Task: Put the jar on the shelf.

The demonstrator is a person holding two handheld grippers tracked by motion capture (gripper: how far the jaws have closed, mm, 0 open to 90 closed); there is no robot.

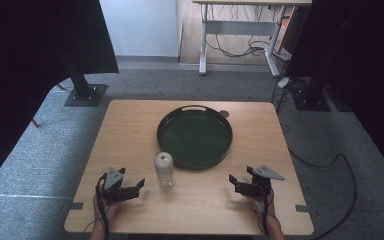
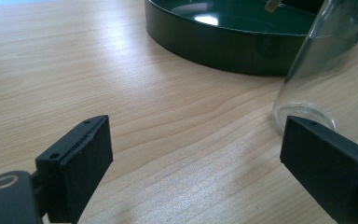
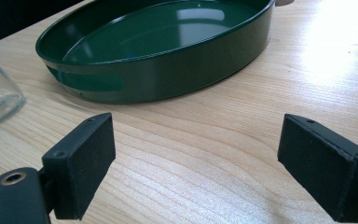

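High view: empty green tray (image 1: 195, 159), clear bottle (image 1: 164, 170).

No readable text, label or number anywhere — nothing legible.

Clear glass bottle (image 1: 164, 170), glossy dark-green tray (image 1: 166, 142), matt pale wood-grain table (image 1: 130, 130), matt black jaws

Glass bottle (image 2: 324, 60) – top cut off – tray (image 2: 223, 44) too
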